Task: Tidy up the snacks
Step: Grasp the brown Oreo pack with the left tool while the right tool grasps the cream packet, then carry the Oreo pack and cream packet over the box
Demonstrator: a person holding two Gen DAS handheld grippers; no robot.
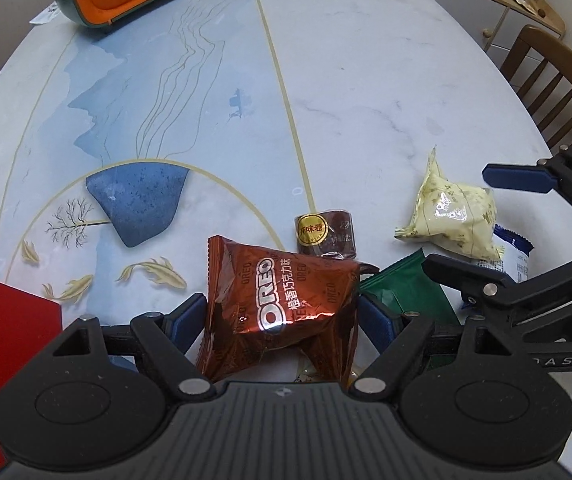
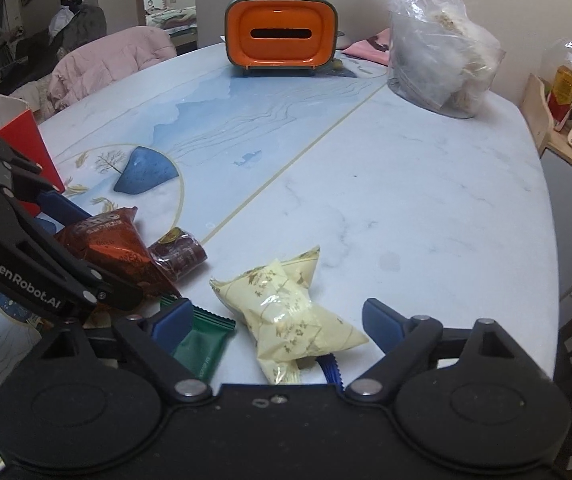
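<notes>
Both tools hang over the snack pile at the near edge of the bench (image 1: 366, 80), pointing steeply down. Your left tool (image 1: 282, 316) has the brown Oreo packet (image 1: 282, 300) squarely between its blue pads (image 1: 184, 322); the packet fills the gap from one pad to the other and seems to touch both, but you cannot tell from either view whether the pads press on it or only frame it. Your right tool (image 2: 272, 324) stands wide, and its pads (image 2: 382, 322) are clear of everything. The pale yellow packet (image 2: 286, 312) lies between them, closer to the left pad, with open bench showing before the right one.

Taking the Oreo packet as your landmark: the small dark roll with the gold sticker (image 1: 326, 236) lies just beyond it, touching or nearly touching its far edge. The green packet (image 1: 406, 292) lies just to its right, one corner tucked under the left tool's right pad. The pale yellow packet sits farther right, past the green one, resting partly on a blue-and-white wrapper (image 1: 518, 256). A red box (image 1: 2, 340) stands well off to the Oreo packet's left at the bench edge. Far across the bench from it stand an orange tissue holder (image 2: 282, 32) and, to the right of that, a clear plastic bag (image 2: 442, 52).
</notes>
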